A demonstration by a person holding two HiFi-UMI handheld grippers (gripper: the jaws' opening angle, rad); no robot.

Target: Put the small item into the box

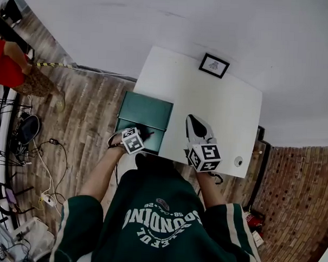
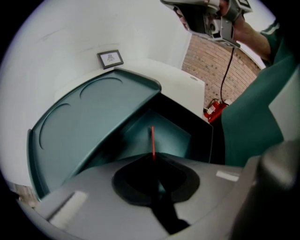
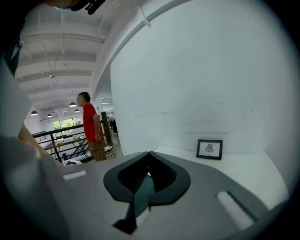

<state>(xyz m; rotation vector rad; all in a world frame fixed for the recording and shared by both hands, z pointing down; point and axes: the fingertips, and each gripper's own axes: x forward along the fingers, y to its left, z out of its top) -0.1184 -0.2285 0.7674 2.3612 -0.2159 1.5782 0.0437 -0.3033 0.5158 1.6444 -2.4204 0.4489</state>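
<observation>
Head view: looking down on a white table with a green box at its left edge, a frame at the far side and a small round thing near the right corner. Over the box's near edge, the left gripper. Over bare table just right of the box and apart from it, the right gripper.

Left gripper view: shut tight on a thin red stick, taken here for the small item. Pinched at the tips and pointing straight ahead along the jaws. Directly beyond and below the stick, the box's open inside. To the left, the lid, tilted up and away. Nothing else seen in the box, though much of it lies in shadow.

Right gripper view: closed as well, with nothing gripped as far as can be judged. Only a teal sliver in the slot behind the tips, probably the box glimpsed past them. Aimed at the wall, with a person in red well off by a railing.

Left hand plainly the nearer, right at the opening. Likely next: lower the stick end-first into the box, then part the jaws. Main risk: catching the raised lid on the left.
</observation>
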